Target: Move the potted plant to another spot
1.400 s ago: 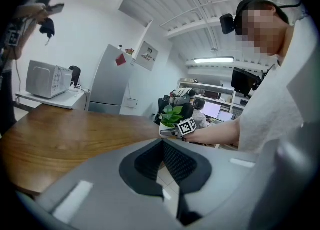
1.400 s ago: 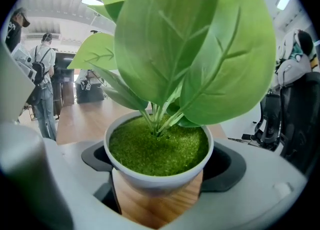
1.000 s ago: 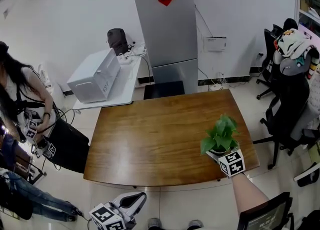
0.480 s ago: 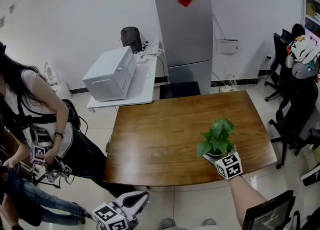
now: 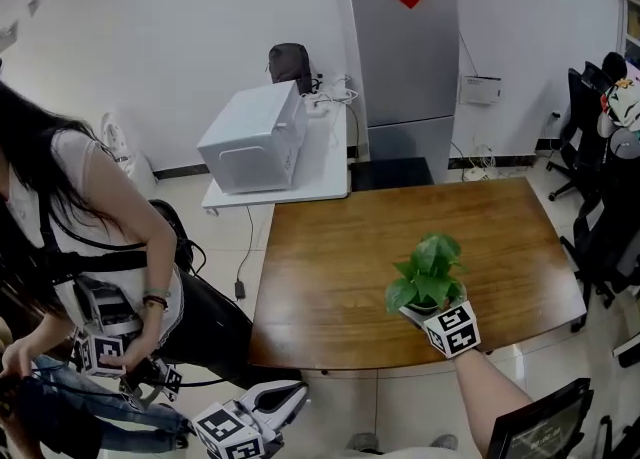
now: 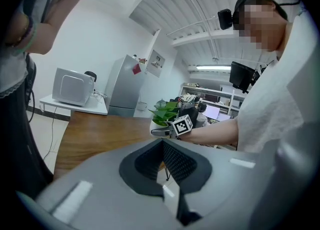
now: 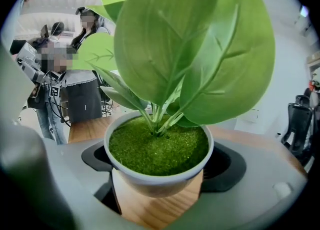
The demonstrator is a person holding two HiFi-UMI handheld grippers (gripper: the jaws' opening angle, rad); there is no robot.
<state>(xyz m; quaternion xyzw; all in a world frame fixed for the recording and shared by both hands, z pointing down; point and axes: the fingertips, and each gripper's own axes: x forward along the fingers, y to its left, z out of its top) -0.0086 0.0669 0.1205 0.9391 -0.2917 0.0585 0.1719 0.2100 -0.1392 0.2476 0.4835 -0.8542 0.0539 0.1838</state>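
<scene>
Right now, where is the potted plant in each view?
Head view: potted plant right of centre, near the wooden table's front edge.
Left gripper view: small, mid-frame, just behind the right tongs.
Right gripper view: fills the frame, pot between the tongs.
Shared landmark: the wooden table.

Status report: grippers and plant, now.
Right gripper shut on potted plant, near edge of table. Left gripper shut, empty, off the table. Nothing else on table.
</scene>
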